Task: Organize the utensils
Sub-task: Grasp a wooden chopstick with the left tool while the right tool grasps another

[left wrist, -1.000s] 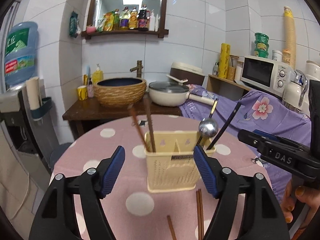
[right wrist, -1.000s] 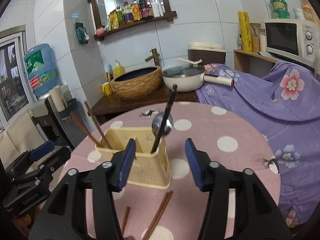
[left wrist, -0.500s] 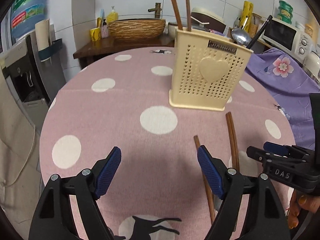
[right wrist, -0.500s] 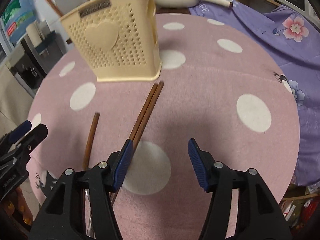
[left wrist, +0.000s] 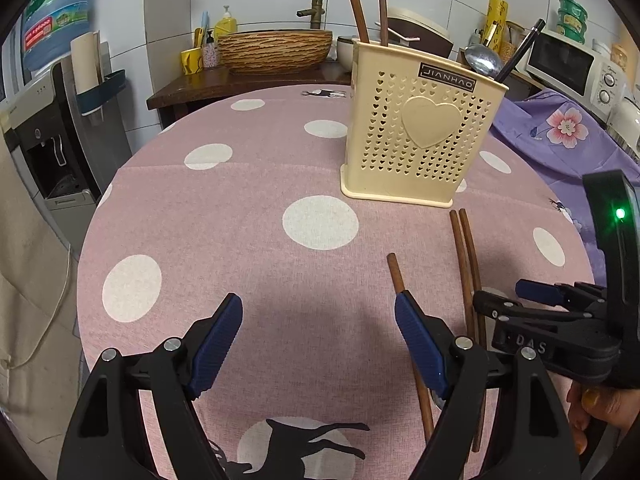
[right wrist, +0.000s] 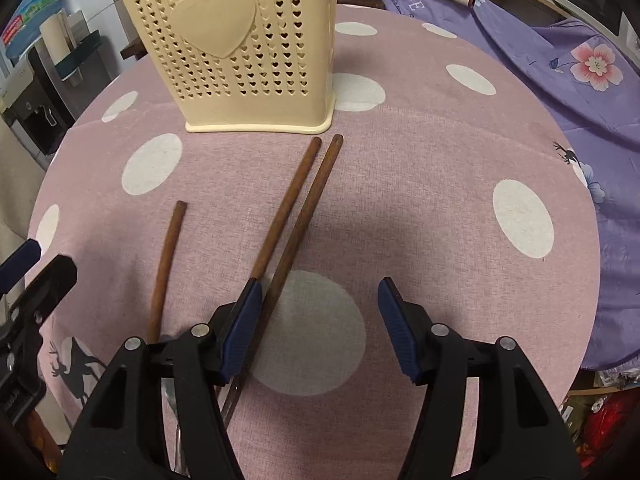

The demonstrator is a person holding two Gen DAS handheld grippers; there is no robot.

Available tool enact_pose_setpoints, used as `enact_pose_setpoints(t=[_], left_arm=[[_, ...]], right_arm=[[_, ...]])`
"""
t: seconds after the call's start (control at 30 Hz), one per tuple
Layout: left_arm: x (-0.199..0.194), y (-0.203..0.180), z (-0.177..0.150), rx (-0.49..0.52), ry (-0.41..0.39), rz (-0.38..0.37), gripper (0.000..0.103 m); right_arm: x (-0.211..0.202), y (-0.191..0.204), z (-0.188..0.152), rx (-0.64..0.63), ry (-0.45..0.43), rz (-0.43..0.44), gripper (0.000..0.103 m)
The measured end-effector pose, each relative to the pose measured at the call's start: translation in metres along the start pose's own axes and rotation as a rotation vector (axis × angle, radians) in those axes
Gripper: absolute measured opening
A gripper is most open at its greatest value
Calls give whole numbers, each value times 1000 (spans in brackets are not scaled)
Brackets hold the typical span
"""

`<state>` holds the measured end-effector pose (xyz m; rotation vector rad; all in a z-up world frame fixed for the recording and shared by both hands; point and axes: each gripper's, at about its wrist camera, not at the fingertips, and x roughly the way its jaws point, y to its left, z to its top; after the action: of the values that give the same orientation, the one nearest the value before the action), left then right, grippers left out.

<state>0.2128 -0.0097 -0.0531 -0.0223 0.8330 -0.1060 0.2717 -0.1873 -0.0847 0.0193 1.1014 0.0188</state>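
A cream perforated holder [left wrist: 420, 132] [right wrist: 248, 52] stands on the pink dotted table, with two brown chopsticks, a metal spoon [left wrist: 482, 62] and a black stick in it. In front of it lie a pair of brown chopsticks [left wrist: 466, 264] [right wrist: 296, 200] and a single brown handle [left wrist: 400, 280] [right wrist: 166, 264]. My left gripper [left wrist: 318, 344] is open over bare cloth, its right finger above the single handle. My right gripper [right wrist: 320, 328] hovers low over the pair's near end. Its jaws are opening; one chopstick runs just inside the left pad, and the pads grip nothing.
A purple flowered cloth [right wrist: 580, 80] drapes furniture to the right. Behind the table are a wooden stand with a woven basin [left wrist: 276, 50], a pan, a microwave [left wrist: 572, 68] and a water dispenser [left wrist: 44, 120]. The table edge curves close below both grippers.
Both grippers have dropped from above the holder and tipped down toward the cloth. The right one now sits over the chopstick pair's near end, slightly wider.
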Motion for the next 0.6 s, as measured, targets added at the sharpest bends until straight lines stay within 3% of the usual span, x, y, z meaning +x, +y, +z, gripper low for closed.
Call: enact_pose_setpoints(t=[0.23,0.43,0.5,0.6], left_arm=[[5,-5,0,8,17,-13,75],[17,-21,6,29,58,-53,67],[22,-29,8,41,72,-65,62],[32,-40,9,47,108,-91,53]], right_arm=[[5,-5,21,19,-5,-38,60],[9,-9,43,39,0,-40,43],[9,-9,46,44,-4,-43,34],[9,-7,51,47,-9,-44,30]])
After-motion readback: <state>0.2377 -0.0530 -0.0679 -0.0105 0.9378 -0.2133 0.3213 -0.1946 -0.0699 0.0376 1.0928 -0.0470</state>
